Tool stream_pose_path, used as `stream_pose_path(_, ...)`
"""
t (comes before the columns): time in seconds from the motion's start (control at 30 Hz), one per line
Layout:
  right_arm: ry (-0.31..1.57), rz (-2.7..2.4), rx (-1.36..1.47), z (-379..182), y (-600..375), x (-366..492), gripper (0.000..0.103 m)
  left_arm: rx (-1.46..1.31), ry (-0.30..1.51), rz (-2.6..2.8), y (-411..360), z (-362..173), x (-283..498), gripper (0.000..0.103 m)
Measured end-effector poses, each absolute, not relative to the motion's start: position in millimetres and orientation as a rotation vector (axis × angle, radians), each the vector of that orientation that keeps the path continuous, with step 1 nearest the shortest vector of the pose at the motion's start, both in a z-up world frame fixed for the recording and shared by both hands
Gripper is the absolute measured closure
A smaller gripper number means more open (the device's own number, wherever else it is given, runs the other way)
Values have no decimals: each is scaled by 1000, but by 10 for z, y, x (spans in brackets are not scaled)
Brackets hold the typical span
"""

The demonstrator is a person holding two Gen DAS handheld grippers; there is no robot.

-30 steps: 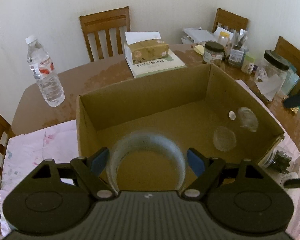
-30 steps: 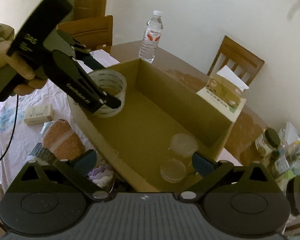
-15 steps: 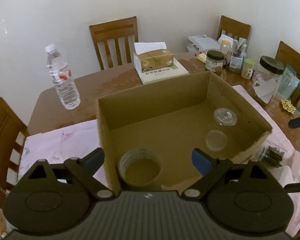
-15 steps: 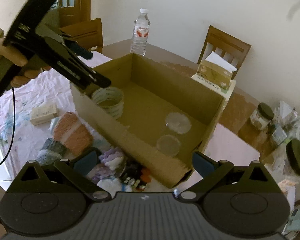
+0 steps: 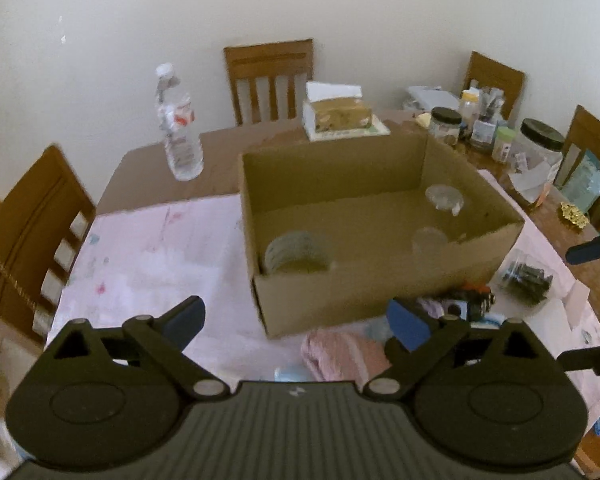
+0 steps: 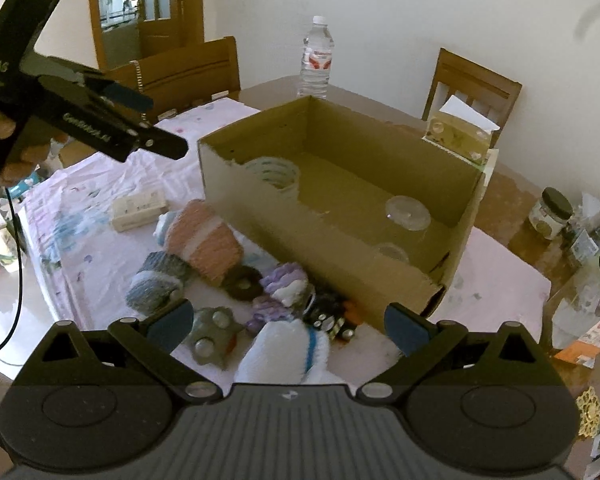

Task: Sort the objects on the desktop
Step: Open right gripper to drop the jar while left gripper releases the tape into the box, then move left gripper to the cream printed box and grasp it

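Note:
An open cardboard box (image 5: 380, 300) (image 6: 260, 208) stands on the table. A roll of clear tape (image 5: 296, 250) (image 6: 274, 174) leans in its near left corner. Two clear round lids (image 5: 444, 196) (image 6: 408, 210) lie at its other end. My left gripper (image 5: 296, 324) is open and empty, held back above the cloth in front of the box; it also shows in the right wrist view (image 6: 148, 120). My right gripper (image 6: 286, 324) is open and empty above a pile of small things: a white and blue sock (image 6: 288, 350), a pink knit roll (image 6: 204, 236), a grey knit roll (image 6: 156, 280).
A white patterned cloth (image 5: 148, 248) covers the near table. A water bottle (image 5: 178, 140), a tissue box (image 5: 338, 114) and several jars (image 5: 540, 152) stand behind and right of the box. A small carton (image 6: 138, 208) lies left of the pile. Wooden chairs (image 5: 272, 80) ring the table.
My left gripper let go of the tape roll inside the box and drew back and up. My right gripper drew back from the box, over the pile of small things.

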State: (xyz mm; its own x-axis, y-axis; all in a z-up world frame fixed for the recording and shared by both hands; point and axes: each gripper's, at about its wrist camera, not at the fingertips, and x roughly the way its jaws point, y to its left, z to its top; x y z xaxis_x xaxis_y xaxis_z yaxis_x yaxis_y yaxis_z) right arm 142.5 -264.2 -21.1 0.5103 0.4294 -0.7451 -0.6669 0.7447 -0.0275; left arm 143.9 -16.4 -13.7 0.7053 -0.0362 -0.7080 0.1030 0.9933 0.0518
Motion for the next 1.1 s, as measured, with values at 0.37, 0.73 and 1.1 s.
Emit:
stream_pose_path(0.37, 810, 710, -323, -340, -2743, 1185, 0, 79, 875, 55, -79, -412, 1072, 5)
stream_pose_path(0.73, 850, 686, -265, -478, -2701, 1061, 0, 89, 892, 92, 160, -622, 1021, 6)
stream_pose_path(1.1, 871, 601, -271, -483, -2478, 1063, 0, 156, 943, -38, 436, -929, 1275, 24)
